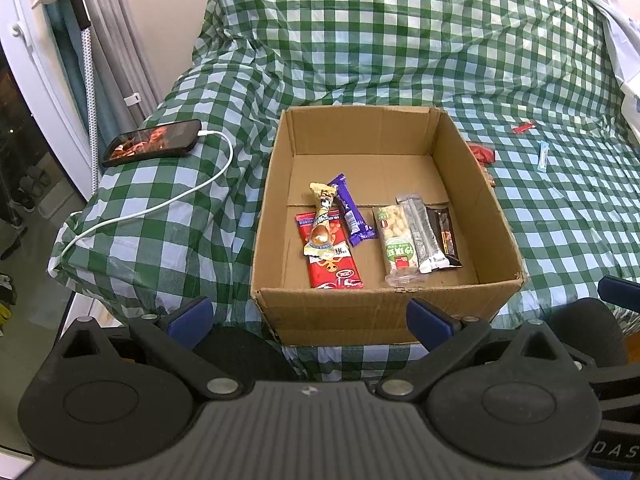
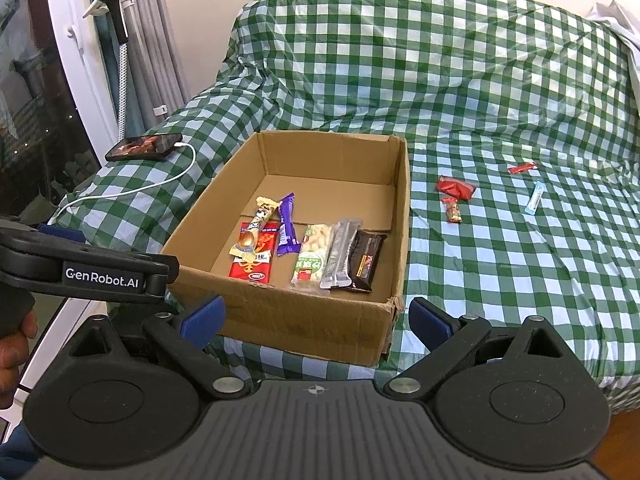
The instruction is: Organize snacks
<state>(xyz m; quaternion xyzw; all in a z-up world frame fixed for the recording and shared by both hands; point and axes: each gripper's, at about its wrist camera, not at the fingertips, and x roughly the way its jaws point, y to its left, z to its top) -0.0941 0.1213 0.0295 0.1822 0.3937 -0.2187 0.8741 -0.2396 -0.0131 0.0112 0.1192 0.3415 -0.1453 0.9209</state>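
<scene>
Both tools, left tool (image 1: 310,318) and right tool (image 2: 316,320), are gaping wide and empty before the cardboard box (image 2: 288,312) holding glossy crinkled snack packets (image 2: 340,256).

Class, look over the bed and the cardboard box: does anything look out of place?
Yes. Four small snacks lie loose on the checked cloth right of the cardboard box, while six others are inside. The box's near right corner is torn.
</scene>
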